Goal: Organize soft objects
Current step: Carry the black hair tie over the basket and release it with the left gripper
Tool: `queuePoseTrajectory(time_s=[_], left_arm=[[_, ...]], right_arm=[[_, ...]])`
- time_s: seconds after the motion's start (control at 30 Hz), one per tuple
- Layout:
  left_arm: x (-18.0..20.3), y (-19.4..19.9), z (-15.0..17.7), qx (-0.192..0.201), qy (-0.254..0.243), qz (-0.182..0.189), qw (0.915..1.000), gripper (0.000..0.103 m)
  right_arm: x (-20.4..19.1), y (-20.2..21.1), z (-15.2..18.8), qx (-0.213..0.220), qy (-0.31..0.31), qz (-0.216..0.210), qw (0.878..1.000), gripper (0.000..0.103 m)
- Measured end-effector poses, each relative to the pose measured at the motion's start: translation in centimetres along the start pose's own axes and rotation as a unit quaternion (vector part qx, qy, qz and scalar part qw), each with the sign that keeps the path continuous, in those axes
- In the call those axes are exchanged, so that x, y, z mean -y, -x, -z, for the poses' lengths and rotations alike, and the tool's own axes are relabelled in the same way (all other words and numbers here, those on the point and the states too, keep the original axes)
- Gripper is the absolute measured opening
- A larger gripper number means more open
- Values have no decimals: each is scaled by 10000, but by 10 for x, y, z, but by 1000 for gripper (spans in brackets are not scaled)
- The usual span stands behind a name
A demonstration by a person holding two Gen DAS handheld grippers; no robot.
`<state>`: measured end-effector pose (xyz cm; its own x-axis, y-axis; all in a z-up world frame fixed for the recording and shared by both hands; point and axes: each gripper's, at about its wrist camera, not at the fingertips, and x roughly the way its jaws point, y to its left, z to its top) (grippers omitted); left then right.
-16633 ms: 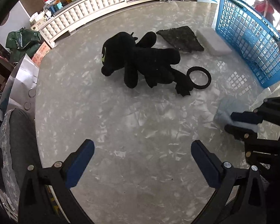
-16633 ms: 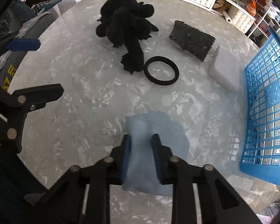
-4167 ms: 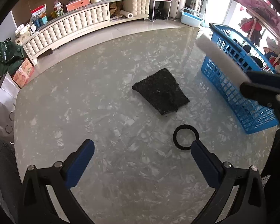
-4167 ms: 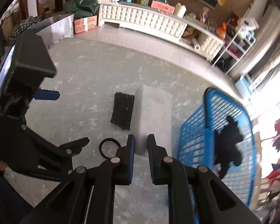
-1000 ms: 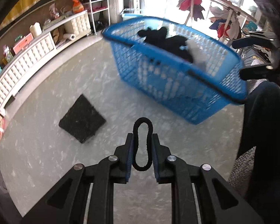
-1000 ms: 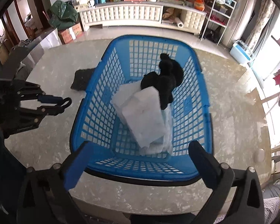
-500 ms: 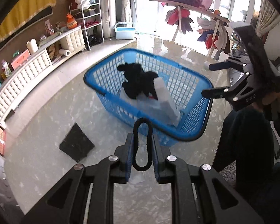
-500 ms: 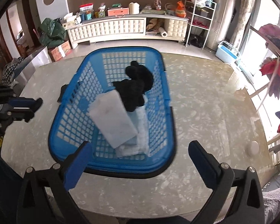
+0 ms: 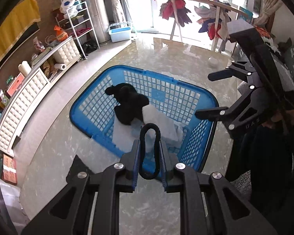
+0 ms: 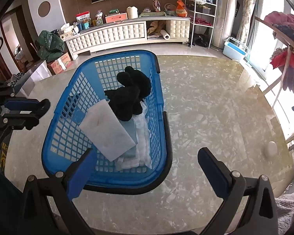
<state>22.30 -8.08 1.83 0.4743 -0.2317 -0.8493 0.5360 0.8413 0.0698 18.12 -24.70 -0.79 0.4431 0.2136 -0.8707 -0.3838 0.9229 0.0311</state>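
Observation:
A black soft ring (image 9: 148, 150) is squeezed into a narrow loop between the pads of my left gripper (image 9: 148, 152), which is shut on it above the near rim of the blue basket (image 9: 92, 90). Inside the basket lie a black plush toy (image 9: 128, 103), a white foam slab (image 9: 158, 119) and pale cloths. In the right wrist view the basket (image 10: 54, 121) holds the plush toy (image 10: 130, 96), the foam slab (image 10: 107, 131) and white cloth (image 10: 142, 137). My right gripper (image 10: 145, 166) stands open and empty over the basket's near right corner. It shows at the right (image 9: 209, 96) of the left wrist view.
The basket stands on a glossy marbled table (image 10: 205, 105). A small white round object (image 10: 272, 146) lies near the table's right edge. A white tufted sideboard (image 10: 115, 35) lines the far wall. A clothes rack (image 9: 186, 5) stands by the window.
My left gripper has risen and swung over the basket with the ring still pinched; the black mat has left its view. The right gripper drifted sideways, staying open.

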Motion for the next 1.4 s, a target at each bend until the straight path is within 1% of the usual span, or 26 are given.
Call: queuePoseTrajectory(time_s=[0.47,0.53,0.7,0.8,0.9,0.97,1.0,1.03,1.07,1.1,1.13,1.17,1.23,1.3,1.37,1.4], left_arm=[[0,-50,-41,-321,-378,88,9987,16],[-1,-58,-45,-376,-364,104,9986,16],[-7,-77,-46,-552,-266,133,9980,18],[-10,-81,-46,-554,-176,182,9981,26],[-13,-81,-46,-541,-115,152,9984,35],[-15,-80,-45,-540,-76,186,9983,41],[-15,-80,-45,-529,-71,184,9984,47],[-16,-79,-45,-526,-73,177,9984,50],[-16,-78,-45,-531,-81,180,9984,51],[-15,-77,-45,-530,-98,174,9984,54],[-15,-77,-44,-515,-111,165,9985,60],[-14,-76,-45,-493,-118,157,9986,64],[-14,-73,-45,-463,-110,154,9987,77],[-14,-69,-45,-425,-104,83,9990,86],[-13,-63,-44,-376,-111,18,9992,87],[-13,-61,-43,-360,-110,-5,9993,89]], right_arm=[[20,-15,1,-41,-335,-184,9993,103],[22,-16,1,-48,-380,-222,9990,103],[21,-19,1,-90,-425,-310,9986,103],[22,-19,1,-100,-433,-337,9984,103],[22,-20,1,-111,-470,-352,9982,103],[23,-21,0,-133,-486,-375,9980,103],[22,-22,0,-139,-485,-383,9980,103],[21,-22,0,-146,-470,-397,9980,103],[20,-22,0,-155,-456,-402,9980,103],[19,-22,0,-156,-443,-405,9981,103],[19,-21,0,-157,-431,-408,9981,103],[19,-21,0,-163,-426,-410,9981,103],[18,-20,-1,-163,-418,-413,9981,103],[19,-18,-1,-156,-400,-398,9983,103],[17,-16,-1,-153,-376,-374,9985,103],[15,-15,-2,-145,-364,-362,9986,103]])
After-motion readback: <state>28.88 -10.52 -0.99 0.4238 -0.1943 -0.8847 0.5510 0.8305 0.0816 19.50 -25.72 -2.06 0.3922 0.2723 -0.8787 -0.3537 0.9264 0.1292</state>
